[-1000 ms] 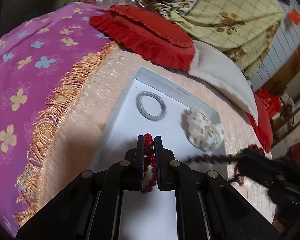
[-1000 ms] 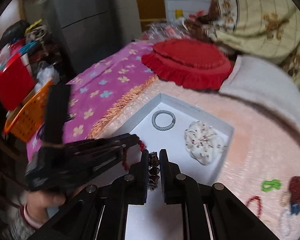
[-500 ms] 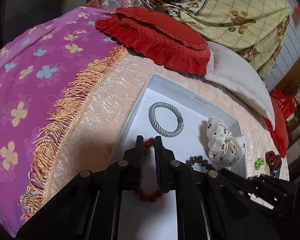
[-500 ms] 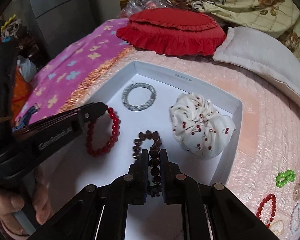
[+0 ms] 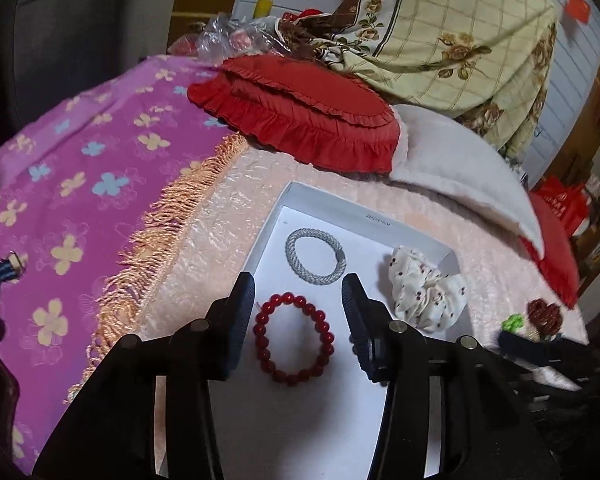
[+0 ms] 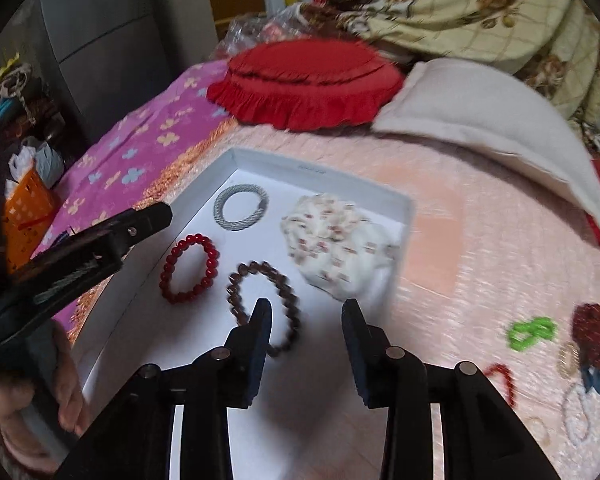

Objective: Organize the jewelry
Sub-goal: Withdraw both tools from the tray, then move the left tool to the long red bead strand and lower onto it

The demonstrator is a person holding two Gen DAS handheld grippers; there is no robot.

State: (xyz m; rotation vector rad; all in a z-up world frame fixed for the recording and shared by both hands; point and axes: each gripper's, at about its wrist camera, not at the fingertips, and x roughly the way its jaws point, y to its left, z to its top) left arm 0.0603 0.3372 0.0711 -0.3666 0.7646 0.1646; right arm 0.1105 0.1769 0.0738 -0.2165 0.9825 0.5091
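A white tray [image 5: 364, 214] lies on the pink bedspread. In it are a grey braided band [image 5: 315, 256], a white printed scrunchie [image 5: 426, 290], a red bead bracelet [image 5: 294, 338] and a brown bead bracelet [image 6: 265, 308]. My left gripper [image 5: 298, 304] is open, its jaws on either side of the red bracelet, which lies loose on the tray. My right gripper [image 6: 306, 318] is open just over the brown bracelet's right part. The tray [image 6: 320, 168], grey band [image 6: 241, 207], scrunchie [image 6: 336, 246], red bracelet [image 6: 190, 268] and left gripper [image 6: 112, 232] also show in the right wrist view.
Loose on the bedspread right of the tray lie a green clip [image 6: 532, 332], a dark red heart piece [image 6: 594, 330], a small red bead string [image 6: 502, 378] and other small items. A red frilled cushion [image 5: 300, 114], a white pillow [image 5: 464, 168] and a purple floral blanket [image 5: 80, 208] surround the tray.
Both grippers have opened. The red bracelet left the left jaws and the brown bracelet left the right jaws; both now lie on the tray. The right view swung rightward.
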